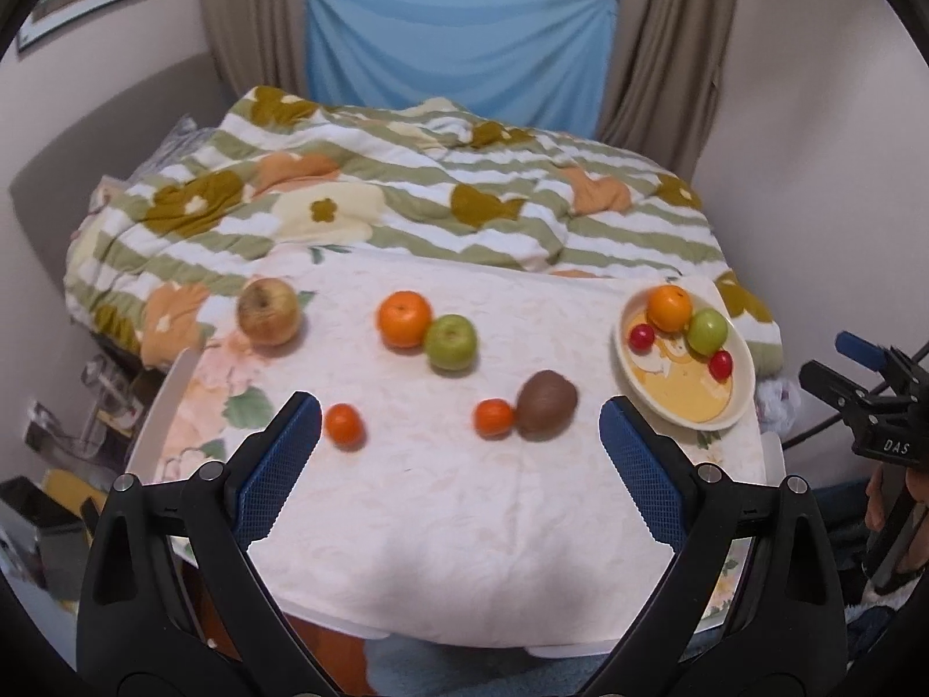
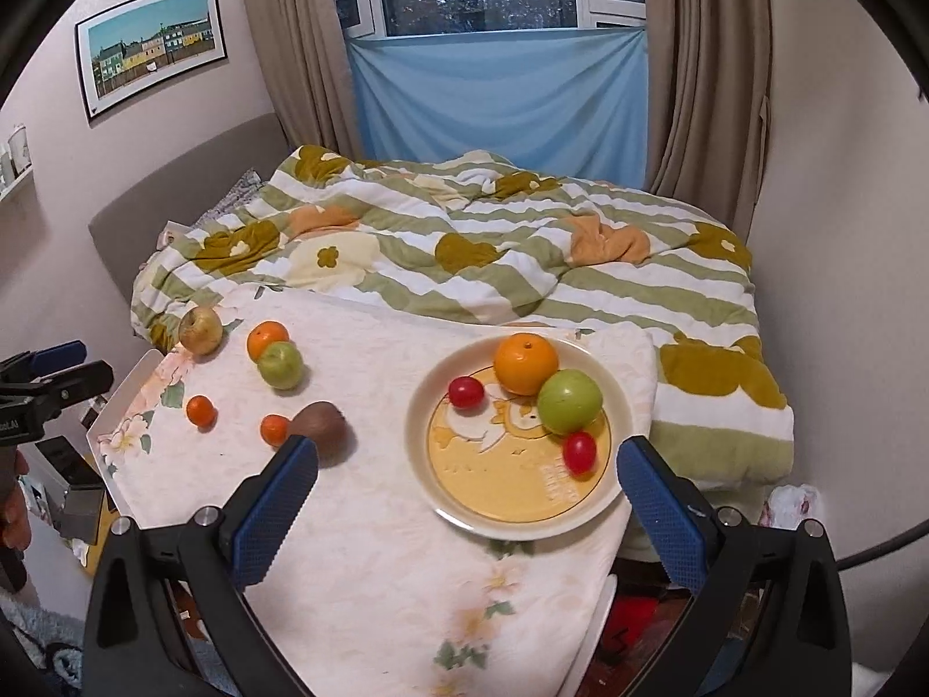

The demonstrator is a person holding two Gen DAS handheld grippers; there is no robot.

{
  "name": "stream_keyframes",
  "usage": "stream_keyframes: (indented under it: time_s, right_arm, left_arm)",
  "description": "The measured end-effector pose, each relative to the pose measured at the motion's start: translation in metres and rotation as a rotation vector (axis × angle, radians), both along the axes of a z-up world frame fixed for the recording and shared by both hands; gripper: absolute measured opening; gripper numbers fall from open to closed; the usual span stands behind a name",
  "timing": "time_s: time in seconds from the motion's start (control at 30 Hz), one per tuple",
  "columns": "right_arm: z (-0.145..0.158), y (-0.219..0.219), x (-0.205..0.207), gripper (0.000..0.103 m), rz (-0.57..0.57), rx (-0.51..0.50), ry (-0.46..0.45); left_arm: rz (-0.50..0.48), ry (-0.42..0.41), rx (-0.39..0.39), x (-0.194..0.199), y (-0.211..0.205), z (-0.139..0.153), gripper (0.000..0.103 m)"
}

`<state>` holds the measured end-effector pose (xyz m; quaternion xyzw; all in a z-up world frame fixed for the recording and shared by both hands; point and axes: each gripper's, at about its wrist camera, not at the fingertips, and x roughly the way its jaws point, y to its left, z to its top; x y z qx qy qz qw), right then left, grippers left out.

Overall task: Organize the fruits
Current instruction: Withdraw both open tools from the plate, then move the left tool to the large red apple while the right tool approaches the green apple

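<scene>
A cream and yellow plate [image 2: 511, 514] [image 1: 720, 412] at the table's right holds an orange [image 2: 525, 363], a green apple [image 2: 569, 402] and two red cherry tomatoes [image 2: 465, 392] [image 2: 579, 452]. On the cloth lie a yellowish apple [image 1: 268, 311], an orange [image 1: 404, 318] touching a green apple [image 1: 451, 342], two small tangerines [image 1: 344, 424] [image 1: 493, 417] and a brown kiwi [image 1: 547, 396]. My left gripper [image 1: 460, 424] is open and empty above the table's near side. My right gripper [image 2: 467, 467] is open and empty just before the plate.
The small table [image 1: 157, 406] with a floral white cloth stands against a bed with a striped flowered duvet [image 1: 406, 197]. Walls close in left and right. Clutter sits on the floor at the left [image 1: 52, 499]. The right gripper shows at the left wrist view's right edge [image 1: 865, 401].
</scene>
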<state>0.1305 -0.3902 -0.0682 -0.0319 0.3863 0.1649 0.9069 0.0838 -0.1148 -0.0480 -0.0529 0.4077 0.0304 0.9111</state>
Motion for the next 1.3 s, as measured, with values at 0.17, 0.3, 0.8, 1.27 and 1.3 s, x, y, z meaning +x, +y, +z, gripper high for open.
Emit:
stream_keyframes:
  time_s: [0.17,0.3,0.8,1.27,1.3]
  right_arm:
    - [0.003,0.028,-0.01,0.103,-0.023,-0.016,-0.013]
    - [0.001,0.054,-0.014,0.103,-0.053,-0.009,0.004]
    - [-0.023,0.149,-0.009,0.103,-0.145,-0.006,0.04]
    - [-0.074,0.225,0.038,0.103,-0.138,-0.065,0.021]
    - [-0.077,0.229,0.041,0.103,-0.141,-0.068,0.023]
  left_arm:
    - [0.004,0.008,-0.013,-0.006,0.04,-0.004,0.103]
    - [-0.007,0.013,-0.021,-0.006,0.07,-0.005,0.103]
    - [-0.101,0.029,-0.034,0.034,0.166,-0.027,0.103]
    - [-0.199,0.072,0.012,0.115,0.218,-0.101,0.103]
    - [-0.207,0.078,0.011,0.12,0.22,-0.107,0.103]
